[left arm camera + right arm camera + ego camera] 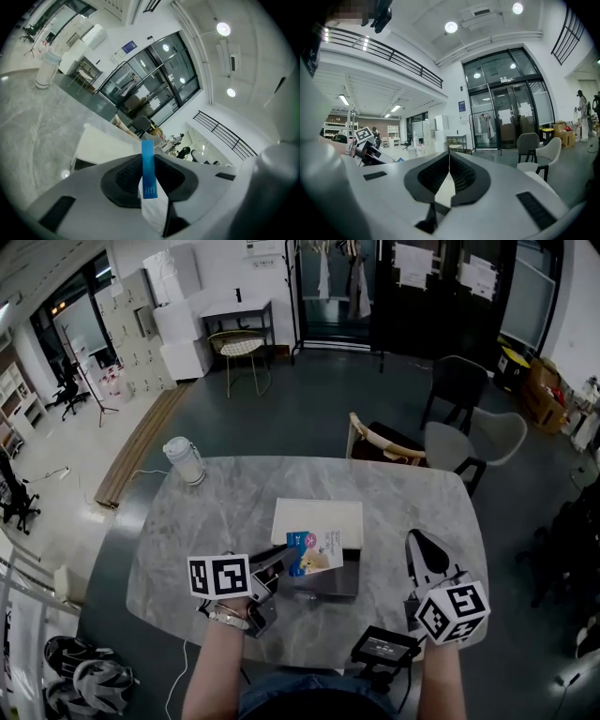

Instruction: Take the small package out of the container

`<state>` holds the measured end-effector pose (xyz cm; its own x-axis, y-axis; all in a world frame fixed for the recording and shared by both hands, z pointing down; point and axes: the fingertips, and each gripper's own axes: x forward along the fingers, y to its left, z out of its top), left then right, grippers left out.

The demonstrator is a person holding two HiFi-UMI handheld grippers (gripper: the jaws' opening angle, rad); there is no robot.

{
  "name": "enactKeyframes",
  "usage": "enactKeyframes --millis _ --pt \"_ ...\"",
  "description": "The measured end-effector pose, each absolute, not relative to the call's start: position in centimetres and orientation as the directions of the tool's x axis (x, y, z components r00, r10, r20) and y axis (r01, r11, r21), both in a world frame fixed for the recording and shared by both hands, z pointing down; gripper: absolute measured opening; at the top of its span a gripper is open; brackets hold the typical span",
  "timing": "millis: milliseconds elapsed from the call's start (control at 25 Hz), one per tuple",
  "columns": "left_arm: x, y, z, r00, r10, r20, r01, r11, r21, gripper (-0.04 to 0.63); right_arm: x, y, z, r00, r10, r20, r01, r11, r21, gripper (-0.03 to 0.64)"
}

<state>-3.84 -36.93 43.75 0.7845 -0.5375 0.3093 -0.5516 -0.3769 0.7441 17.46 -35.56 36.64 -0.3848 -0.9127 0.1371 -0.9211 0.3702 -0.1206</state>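
Observation:
The small package (315, 552), blue and white with a picture on it, is lifted above the open box (330, 581) in the middle of the marble table (206, 512). My left gripper (284, 562) is shut on the package's left edge. In the left gripper view the package (149, 180) stands edge-on between the dark pads, its blue strip sticking up past them. My right gripper (421, 553) rests over the table's right side, shut with nothing in it; its jaws (449, 159) meet tip to tip.
The box's white lid (319, 518) lies open behind the box. A white canister (186, 460) stands at the table's far left corner. A black device (384, 648) sits at the near edge. Chairs (469, 432) stand beyond the far right side.

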Motion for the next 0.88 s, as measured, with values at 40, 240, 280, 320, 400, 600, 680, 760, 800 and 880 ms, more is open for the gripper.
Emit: enactKeyframes --millis 40,240,280,320,400,600,680,760,800,880 --pt "-4.6 -37.1 42.8 0.777 -0.553 0.302 -0.559 -0.385 0.734 0.083 17.1 -35.7 35.9 -0.38 -0.916 0.126 -0.923 0.367 -0.119 0.026" --pt "-8.3 -37.9 38.9 0.701 -0.665 0.256 -0.654 -0.457 0.603 0.084 15.9 -35.8 33.5 -0.359 -0.93 0.081 -0.931 0.35 -0.104 0.026" --pt "-9.0 -37.9 38.5 0.682 -0.69 0.243 -0.677 -0.47 0.566 0.084 15.8 -35.6 33.5 -0.355 -0.932 0.079 -0.932 0.346 -0.106 0.026" --pt "-9.7 -37.9 38.1 0.662 -0.715 0.225 -0.698 -0.479 0.533 0.084 15.8 -35.4 33.7 -0.351 -0.933 0.079 -0.934 0.342 -0.107 0.026" --pt "-11.2 -38.1 37.3 0.62 -0.766 0.171 -0.731 -0.485 0.479 0.084 15.7 -35.1 34.2 -0.345 -0.935 0.087 -0.936 0.336 -0.105 0.026" --pt "-15.0 -38.0 34.0 0.471 -0.88 0.06 -0.856 -0.44 0.272 0.084 15.0 -34.4 33.2 -0.335 -0.937 0.099 -0.942 0.33 -0.062 0.026" --pt "-15.4 -37.4 32.5 0.436 -0.9 -0.011 -0.884 -0.43 0.182 0.084 15.0 -34.3 32.5 -0.342 -0.935 0.095 -0.94 0.341 -0.033 0.026" --pt "-15.5 -36.8 31.1 0.409 -0.908 -0.089 -0.9 -0.418 0.125 0.084 15.0 -34.1 32.2 -0.367 -0.926 0.091 -0.93 0.369 0.0 0.026" --pt "-15.7 -36.5 30.4 0.396 -0.911 -0.118 -0.907 -0.408 0.106 0.084 14.9 -34.0 31.9 -0.379 -0.921 0.089 -0.924 0.381 0.017 0.026" --pt "-16.4 -36.1 29.3 0.371 -0.915 -0.156 -0.918 -0.387 0.084 0.084 14.6 -33.9 31.3 -0.385 -0.919 0.084 -0.92 0.39 0.043 0.026"
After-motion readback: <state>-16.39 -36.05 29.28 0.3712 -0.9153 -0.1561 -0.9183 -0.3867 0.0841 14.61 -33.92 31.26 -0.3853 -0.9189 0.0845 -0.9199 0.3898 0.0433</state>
